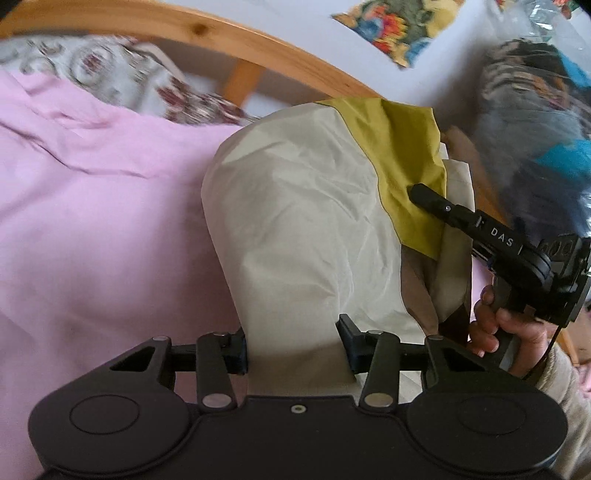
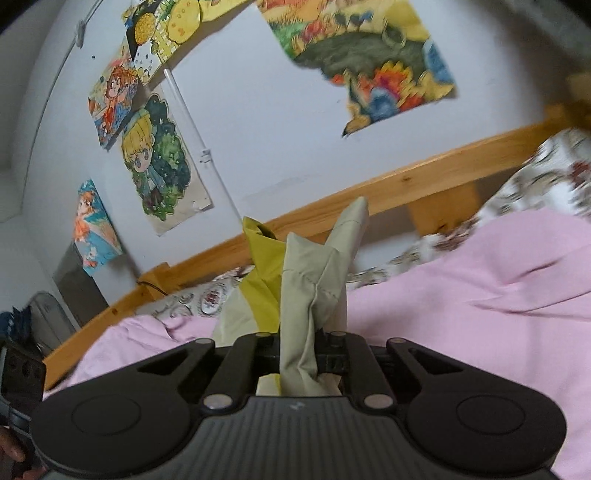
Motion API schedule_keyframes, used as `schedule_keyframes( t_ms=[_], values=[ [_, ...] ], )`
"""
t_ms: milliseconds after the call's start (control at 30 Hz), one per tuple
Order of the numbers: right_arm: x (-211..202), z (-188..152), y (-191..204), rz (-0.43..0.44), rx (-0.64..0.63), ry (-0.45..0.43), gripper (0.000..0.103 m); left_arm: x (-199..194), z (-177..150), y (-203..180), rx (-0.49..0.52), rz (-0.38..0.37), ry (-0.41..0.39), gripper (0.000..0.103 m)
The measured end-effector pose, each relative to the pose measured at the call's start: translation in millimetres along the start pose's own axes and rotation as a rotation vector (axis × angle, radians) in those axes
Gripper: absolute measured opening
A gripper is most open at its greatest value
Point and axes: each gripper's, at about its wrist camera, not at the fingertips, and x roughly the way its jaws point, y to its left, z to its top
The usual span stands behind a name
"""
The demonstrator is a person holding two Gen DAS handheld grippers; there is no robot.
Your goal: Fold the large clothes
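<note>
A large beige garment (image 1: 303, 221) with an olive-yellow panel (image 1: 410, 170) hangs lifted over the pink bedsheet (image 1: 103, 229). My left gripper (image 1: 295, 349) is open, with the beige cloth lying between its spread fingers. My right gripper (image 1: 415, 192) is seen from the left wrist, held by a hand, its fingers pinched on the yellow panel. In the right wrist view my right gripper (image 2: 299, 356) is shut on a bunched fold of the beige cloth (image 2: 314, 288), which sticks up in front of it, with yellow cloth (image 2: 260, 266) beside it.
A wooden bed rail (image 1: 229, 33) runs along the white wall. A floral pillow (image 1: 122, 79) lies at the head of the bed. Drawings (image 2: 159, 162) are pinned to the wall. A pile of dark and blue things (image 1: 535, 129) is at the right.
</note>
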Motion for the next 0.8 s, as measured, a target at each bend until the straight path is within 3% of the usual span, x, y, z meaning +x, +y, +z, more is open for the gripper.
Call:
schedule_keyframes(
  t_ms=[167,233,367,567,667,800],
  values=[
    [58,-25,-15,-0.090,-0.034,0.115,0.012,18,3,38,-0.009,0.069,0.027,0.050],
    [68,-38,-21,-0.136,-0.088,0.146,0.019,29,-7,46,-0.021,0.090,0.023,0.054],
    [65,-43,-32,-0.145,-0.085,0.132,0.041,37,-20,39,0.034,0.148,-0.011,0.066],
    [52,-40,-31,-0.177,-0.144,0.125,0.066,44,-22,32,-0.008,0.193,-0.005,0.082],
    [40,-41,-25,-0.225,-0.196,0.120,0.086,48,-23,27,-0.026,0.235,-0.004,0.090],
    [22,-41,-16,-0.252,-0.257,0.092,0.097,46,-23,21,-0.042,0.287,-0.005,0.094]
  ],
)
